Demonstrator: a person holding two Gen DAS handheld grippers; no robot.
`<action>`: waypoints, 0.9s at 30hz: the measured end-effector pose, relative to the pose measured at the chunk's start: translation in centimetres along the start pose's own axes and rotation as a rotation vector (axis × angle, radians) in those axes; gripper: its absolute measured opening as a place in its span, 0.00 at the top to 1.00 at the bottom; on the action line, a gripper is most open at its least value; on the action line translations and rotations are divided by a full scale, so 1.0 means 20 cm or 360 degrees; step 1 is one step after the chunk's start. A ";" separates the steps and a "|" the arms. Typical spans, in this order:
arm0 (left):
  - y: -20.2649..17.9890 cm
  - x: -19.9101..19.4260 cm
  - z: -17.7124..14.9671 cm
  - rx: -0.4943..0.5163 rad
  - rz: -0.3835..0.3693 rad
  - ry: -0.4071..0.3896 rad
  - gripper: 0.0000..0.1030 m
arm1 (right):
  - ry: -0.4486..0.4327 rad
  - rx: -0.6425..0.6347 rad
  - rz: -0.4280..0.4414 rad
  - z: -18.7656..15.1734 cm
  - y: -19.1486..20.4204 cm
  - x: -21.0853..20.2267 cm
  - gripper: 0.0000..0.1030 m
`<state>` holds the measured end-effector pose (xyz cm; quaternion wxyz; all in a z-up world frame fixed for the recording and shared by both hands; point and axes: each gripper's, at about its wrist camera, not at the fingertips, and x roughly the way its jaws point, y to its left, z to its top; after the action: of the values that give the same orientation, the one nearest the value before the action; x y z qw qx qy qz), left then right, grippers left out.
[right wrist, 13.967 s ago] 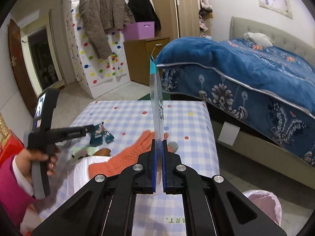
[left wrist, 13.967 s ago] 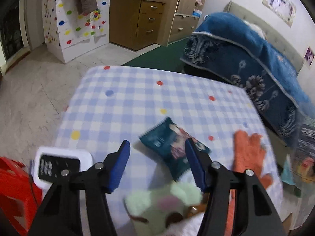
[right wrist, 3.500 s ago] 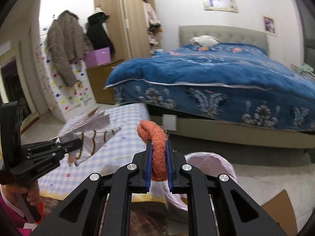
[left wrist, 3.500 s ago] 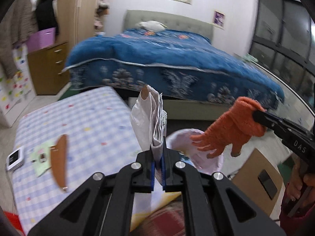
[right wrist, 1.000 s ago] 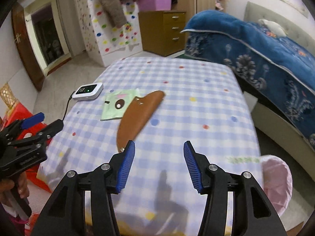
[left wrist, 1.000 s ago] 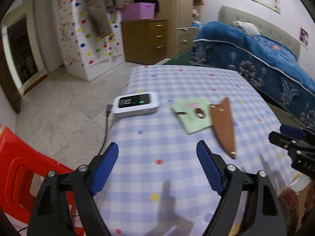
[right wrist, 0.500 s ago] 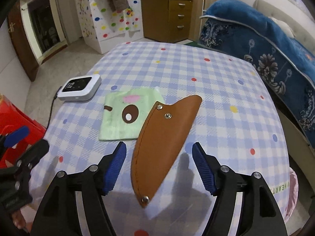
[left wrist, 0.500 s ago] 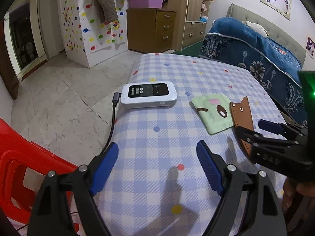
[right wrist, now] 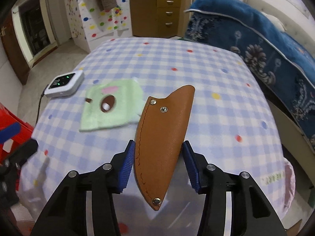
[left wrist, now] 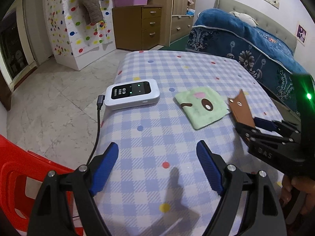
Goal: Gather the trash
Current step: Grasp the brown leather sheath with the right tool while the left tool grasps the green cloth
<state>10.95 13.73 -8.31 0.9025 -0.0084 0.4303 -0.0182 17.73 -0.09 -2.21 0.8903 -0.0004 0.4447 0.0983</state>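
Observation:
A brown leather sheath (right wrist: 163,135) lies on the blue checked tablecloth (right wrist: 196,74). My right gripper (right wrist: 158,167) is open, its blue pads on either side of the sheath's lower part, apart from it or just touching. In the left wrist view the sheath (left wrist: 241,110) shows at the right with the right gripper (left wrist: 263,124) over it. A light green cloth (right wrist: 110,106) with a brown and pink face lies just left of the sheath. My left gripper (left wrist: 157,169) is open and empty above the near part of the table.
A white device (left wrist: 132,94) with a black screen and a dark cable (left wrist: 98,122) sits at the table's left edge. A red plastic chair (left wrist: 13,179) stands at the left. A bed with a blue blanket (right wrist: 265,45) lies at the right. A pink bin (right wrist: 289,179) sits low right.
My right gripper has moved forward and down over the sheath, its jaws narrowing around it. My left gripper has edged closer to the table and stays open.

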 end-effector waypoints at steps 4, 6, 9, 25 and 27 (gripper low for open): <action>-0.04 0.02 0.00 -0.0034 -0.0061 0.0015 0.23 | 0.0011 -0.0013 -0.0070 -0.09 -0.12 -0.07 0.53; -0.07 0.04 0.01 -0.0029 -0.0069 0.0021 0.22 | 0.0021 0.0002 -0.0126 -0.13 -0.19 -0.09 0.53; -0.14 0.09 0.04 -0.0013 -0.0070 0.0019 0.21 | 0.0037 0.0059 -0.0167 -0.16 -0.32 -0.11 0.53; -0.37 0.47 0.32 -0.0180 0.0039 0.0183 0.12 | -0.0092 0.0155 0.0097 -0.16 -0.52 -0.29 0.32; -0.42 0.49 0.32 -0.0128 0.0107 0.0176 0.12 | -0.0095 0.0168 0.0109 -0.18 -0.54 -0.30 0.32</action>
<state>21.95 4.91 -11.67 0.8764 -0.0292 0.4798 0.0291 13.36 -12.07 -0.55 0.8980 0.0646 0.4223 0.1051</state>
